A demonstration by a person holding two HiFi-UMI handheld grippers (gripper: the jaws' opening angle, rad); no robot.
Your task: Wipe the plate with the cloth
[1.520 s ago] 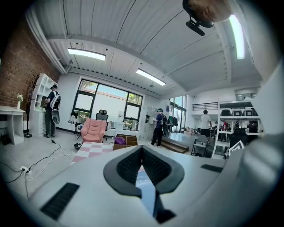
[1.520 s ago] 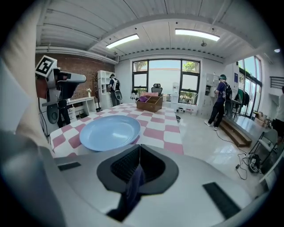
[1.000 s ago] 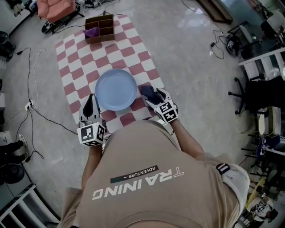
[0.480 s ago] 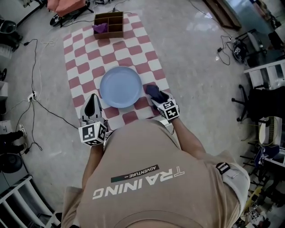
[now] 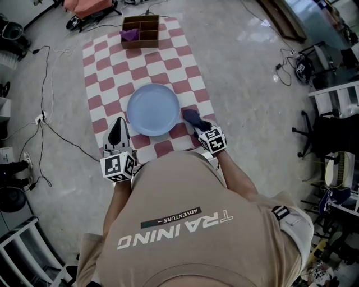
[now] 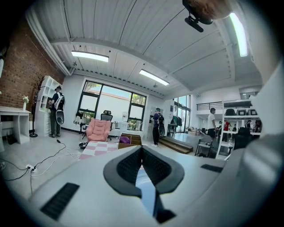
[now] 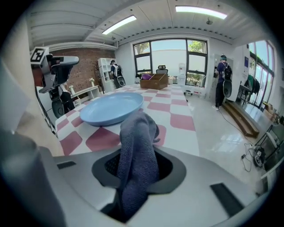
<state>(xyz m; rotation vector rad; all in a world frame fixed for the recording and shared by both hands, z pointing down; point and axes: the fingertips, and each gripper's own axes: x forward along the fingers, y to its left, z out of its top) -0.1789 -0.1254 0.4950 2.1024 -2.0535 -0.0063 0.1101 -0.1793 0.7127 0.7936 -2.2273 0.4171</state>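
Note:
A light blue plate (image 5: 152,109) rests on the red-and-white checked mat (image 5: 168,67). Just right of it lies a dark blue cloth (image 5: 192,116). My right gripper (image 5: 201,124) points down onto the cloth, its jaws closing with the cloth (image 7: 138,133) bunched between the pads, which press its sides. In the right gripper view the plate (image 7: 111,108) sits just beyond the cloth. My left gripper (image 5: 118,133) hovers level at the plate's near-left rim, pads (image 6: 128,166) meeting at the tips with nothing held. A sliver of plate (image 6: 147,188) shows below them.
A wooden compartment box (image 5: 140,31) holding a purple cloth stands at the mat's far end. Cables (image 5: 45,112) trail over the floor on the left. A pink chair (image 5: 90,5) is beyond the box. Desks and office chairs (image 5: 331,112) stand at the right.
My right gripper has sunk onto the cloth and its jaws have drawn in around it. The left gripper has stayed beside the plate.

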